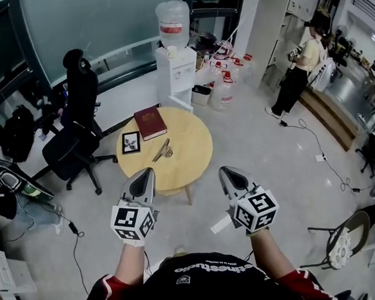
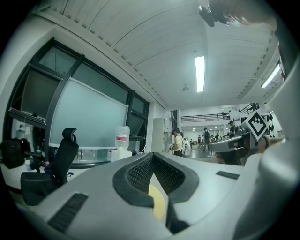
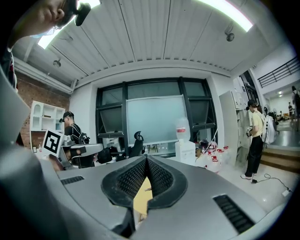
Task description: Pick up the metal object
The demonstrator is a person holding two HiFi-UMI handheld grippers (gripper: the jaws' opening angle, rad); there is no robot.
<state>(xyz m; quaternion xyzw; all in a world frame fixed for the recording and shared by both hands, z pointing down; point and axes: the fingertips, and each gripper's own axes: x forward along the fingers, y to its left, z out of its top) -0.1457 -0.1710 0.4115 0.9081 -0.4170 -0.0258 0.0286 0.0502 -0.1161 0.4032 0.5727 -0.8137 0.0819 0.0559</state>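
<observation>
A slim, brass-coloured metal object (image 1: 162, 150) lies near the middle of a round wooden table (image 1: 191, 155), past both grippers. My left gripper (image 1: 148, 173) hangs over the table's near left edge, its jaws shut and empty. My right gripper (image 1: 227, 172) is level with it, just off the table's near right edge, also shut on nothing. In the left gripper view the left gripper (image 2: 152, 157) has its tips together, with a slice of yellow tabletop below them. The right gripper view shows the right gripper (image 3: 146, 159) the same way.
A dark red book (image 1: 150, 122) and a small framed picture (image 1: 131, 142) lie on the table's far left. A black office chair (image 1: 75, 122) stands left of the table. Behind it are a water dispenser (image 1: 175, 50) and water jugs (image 1: 224, 78). A person (image 1: 300, 66) stands far right. A chair (image 1: 343, 244) is at lower right.
</observation>
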